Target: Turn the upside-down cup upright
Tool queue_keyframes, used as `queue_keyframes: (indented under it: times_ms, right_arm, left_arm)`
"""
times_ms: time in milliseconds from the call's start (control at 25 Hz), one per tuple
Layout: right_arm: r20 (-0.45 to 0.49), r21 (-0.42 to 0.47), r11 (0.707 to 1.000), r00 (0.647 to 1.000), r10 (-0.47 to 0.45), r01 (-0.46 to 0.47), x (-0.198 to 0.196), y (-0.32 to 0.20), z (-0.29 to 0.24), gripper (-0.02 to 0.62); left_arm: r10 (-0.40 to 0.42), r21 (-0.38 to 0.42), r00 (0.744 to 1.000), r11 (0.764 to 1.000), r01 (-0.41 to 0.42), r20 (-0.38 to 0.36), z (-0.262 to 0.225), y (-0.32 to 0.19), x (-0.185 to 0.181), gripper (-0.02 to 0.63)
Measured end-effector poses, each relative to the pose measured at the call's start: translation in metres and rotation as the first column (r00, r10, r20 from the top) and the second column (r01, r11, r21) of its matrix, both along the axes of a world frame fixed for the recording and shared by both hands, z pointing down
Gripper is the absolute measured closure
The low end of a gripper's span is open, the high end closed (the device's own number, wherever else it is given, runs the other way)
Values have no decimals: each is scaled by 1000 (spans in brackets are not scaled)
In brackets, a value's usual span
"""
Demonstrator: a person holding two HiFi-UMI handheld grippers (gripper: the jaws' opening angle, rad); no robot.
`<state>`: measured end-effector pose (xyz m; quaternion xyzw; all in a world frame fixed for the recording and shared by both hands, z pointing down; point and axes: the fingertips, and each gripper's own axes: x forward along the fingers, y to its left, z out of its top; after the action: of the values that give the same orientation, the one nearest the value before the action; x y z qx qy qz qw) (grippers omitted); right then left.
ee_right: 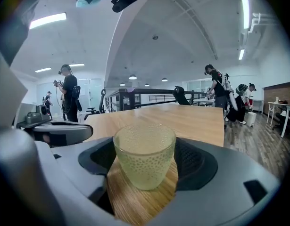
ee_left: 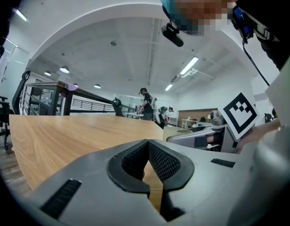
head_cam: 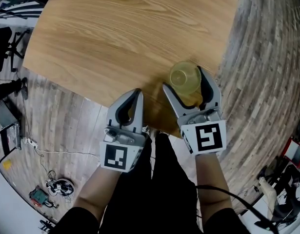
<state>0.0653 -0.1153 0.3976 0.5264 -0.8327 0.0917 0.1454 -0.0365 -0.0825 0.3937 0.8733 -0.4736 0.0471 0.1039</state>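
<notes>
Right gripper (head_cam: 182,79), jaws apart, flanks upright cup (ee_right: 145,157); left gripper (head_cam: 138,92), jaws together.

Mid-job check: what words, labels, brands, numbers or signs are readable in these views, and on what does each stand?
No readable text in any view.
Cube on the left gripper: a black-and-white square marker, a pattern, no letters or digits.
Cube on the right gripper: the same kind of marker.
cup: dotted texture only, no print.
table: wood grain, no label.
Anything in the room behind is too small to read.
</notes>
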Motion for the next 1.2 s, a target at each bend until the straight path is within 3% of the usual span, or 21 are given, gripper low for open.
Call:
queue_keyframes:
  times_ms: [160,280,360,520,680,880,1200]
  right_arm:
    - [19,0,1000,1000,3,-3,2,-1,-2,247]
    - [98,-9,1000,995,-2,3,4,0,-10,247]
    - [165,-17,1000,986,-7,10,4,0,-19,247]
    - [277,-22,998,960,-45,53,2,4,-47,247]
    - [334,-4,992,935,-120,129,-12,13,-76,247]
    - [361,-6,976,911,-200,216,-32,27,-89,247]
    - [458,-21,975,869,-189,223,-33,33,-87,247]
  left_arm:
    - [23,1,1000,1000,-23,4,2,1,1,598]
    - [88,14,996,996,-88,28,6,5,8,598]
    - [155,4,985,988,-155,70,10,10,16,485]
    - [248,-1,954,968,-251,167,12,16,36,402]
    - [298,22,940,952,-306,168,7,15,50,336]
    - [316,77,940,942,-328,132,-5,14,55,311]
    - [350,107,929,926,-362,117,-4,22,56,331]
